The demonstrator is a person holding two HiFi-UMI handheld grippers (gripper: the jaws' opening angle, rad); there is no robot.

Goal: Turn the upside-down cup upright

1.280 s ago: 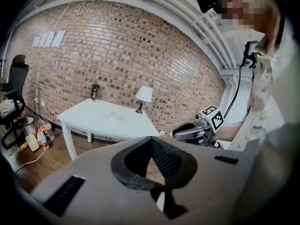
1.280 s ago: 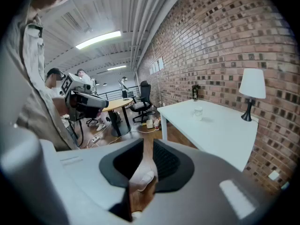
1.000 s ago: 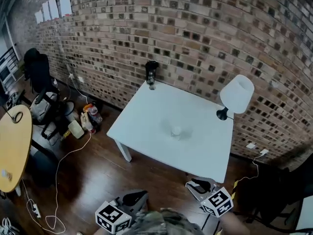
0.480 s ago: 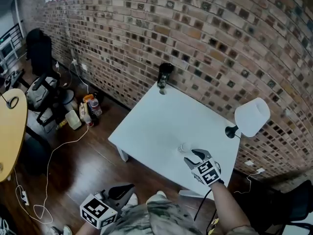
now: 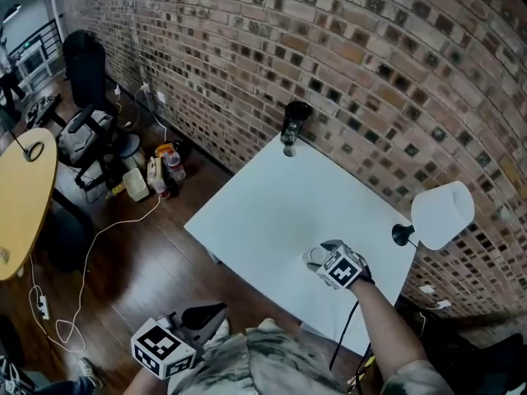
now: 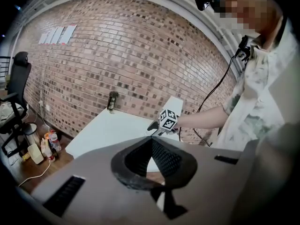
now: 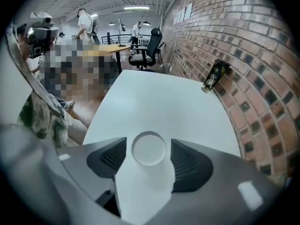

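right tool (image 7: 148,143) jaws apart, cup (image 7: 149,150) between

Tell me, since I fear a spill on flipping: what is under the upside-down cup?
Through the round base of the clear cup only the white table shows; nothing seems trapped beneath. The right gripper, jaws open, flanks it, and the cup's rim cannot be made out.

A white table (image 5: 247,212) stands against a brick wall (image 5: 370,64); a dark can (image 5: 292,122) at its far corner; a white lamp (image 5: 442,214) at its right edge.
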